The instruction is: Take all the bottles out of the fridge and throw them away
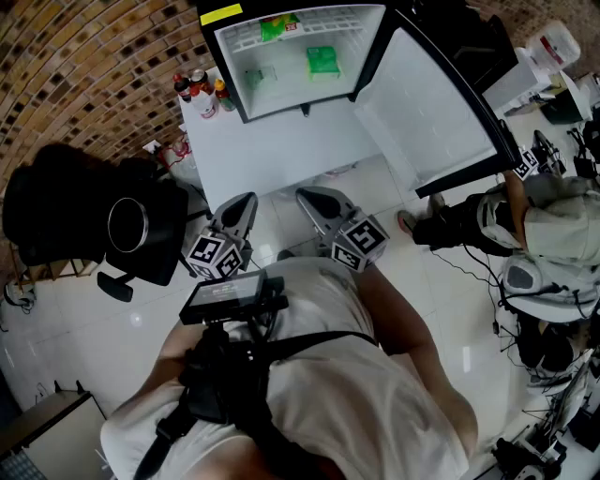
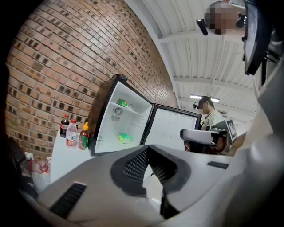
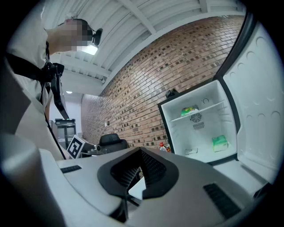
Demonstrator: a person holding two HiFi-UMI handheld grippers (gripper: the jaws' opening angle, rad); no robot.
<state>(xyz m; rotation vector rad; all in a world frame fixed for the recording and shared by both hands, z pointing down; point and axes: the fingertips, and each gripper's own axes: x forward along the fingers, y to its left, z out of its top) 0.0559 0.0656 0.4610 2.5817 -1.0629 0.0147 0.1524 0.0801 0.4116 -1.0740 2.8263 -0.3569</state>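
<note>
Fridge (image 1: pixel 281 94): small and black-framed, standing on the white worktop (image 1: pixel 272 155). Its door (image 1: pixel 422 103) is swung wide to the right and the white interior is lit.

Black chair (image 1: pixel 66 202): on the floor, left of the fridge and below worktop level.

A seated person (image 1: pixel 553 225) is beyond the open door, right of the fridge.

Left gripper (image 1: pixel 247 201) and right gripper (image 1: pixel 305 195): side by side in front of the fridge and well short of it, both pointing toward it. Left gripper view: jaws together, nothing between them. Right gripper view: jaws likewise together, empty.

Bottles (image 1: pixel 199 94): three in a tight cluster on the worktop, just left of the fridge and outside it, all upright. One is dark with a red cap, one clear with a red label, one red with a yellow cap.

Inside the fridge: a green packet (image 1: pixel 323 61) on the lower level and a green-and-yellow item (image 1: pixel 278 26) on the upper shelf.
</note>
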